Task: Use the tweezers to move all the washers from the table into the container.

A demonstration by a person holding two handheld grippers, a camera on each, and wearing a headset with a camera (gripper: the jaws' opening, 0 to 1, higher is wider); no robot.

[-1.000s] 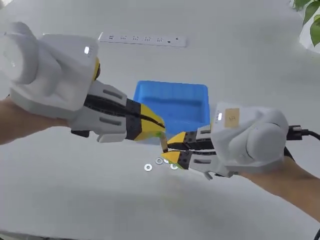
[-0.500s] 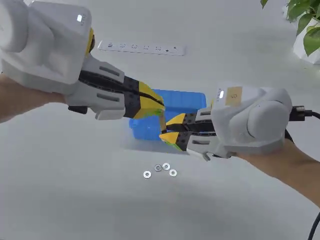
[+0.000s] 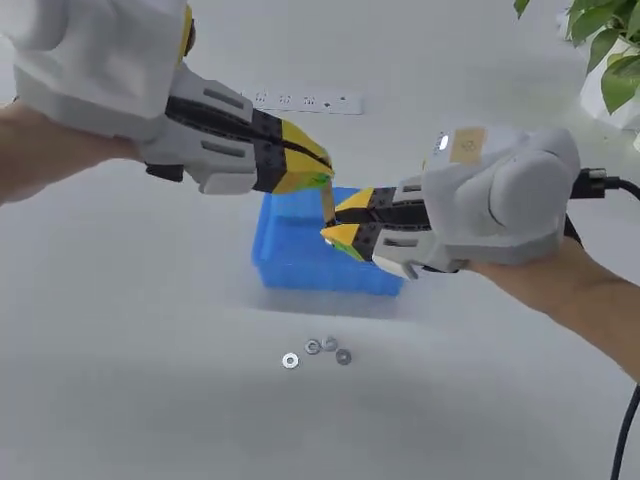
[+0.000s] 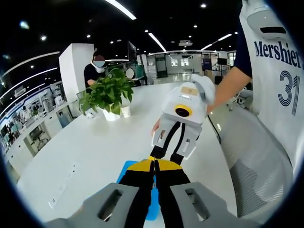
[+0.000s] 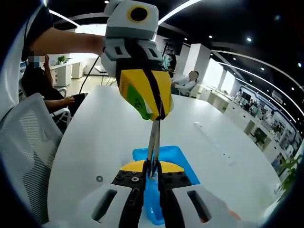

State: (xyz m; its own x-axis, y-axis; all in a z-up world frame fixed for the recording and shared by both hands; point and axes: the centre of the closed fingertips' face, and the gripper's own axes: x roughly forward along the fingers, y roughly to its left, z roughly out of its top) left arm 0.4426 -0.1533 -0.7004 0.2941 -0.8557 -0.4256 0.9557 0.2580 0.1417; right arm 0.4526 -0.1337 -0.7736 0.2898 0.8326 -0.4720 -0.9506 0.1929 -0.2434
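Container: blue open tray on the white table. It is the reference for every place below. Its inside is partly hidden behind the grippers.

Washers: four, loose in a tight cluster on the table just in front of the container's near wall, not touching it.

Tweezers: thin and roughly upright, above the container's near half, running from one gripper down to the other. Whether the tips carry a washer is too small to tell.

Left gripper: your jaws are closed tight on the tweezers' upper end, high over the container.

Right gripper: your jaws are pinched almost together on the tweezers' lower end, squeezing the legs, lower over the container.

Risks, as judged:
- You have two grips on one slim tool. If your hands twist or drift apart, the tweezers can pivot or slide out and drop into the container.
- If you ease the right pinch while the tips are above the walls, any washer held could strike the rim and bounce back to the table.
- The washers lie flat and close together. Tips set down carelessly may push neighbours away from the container.
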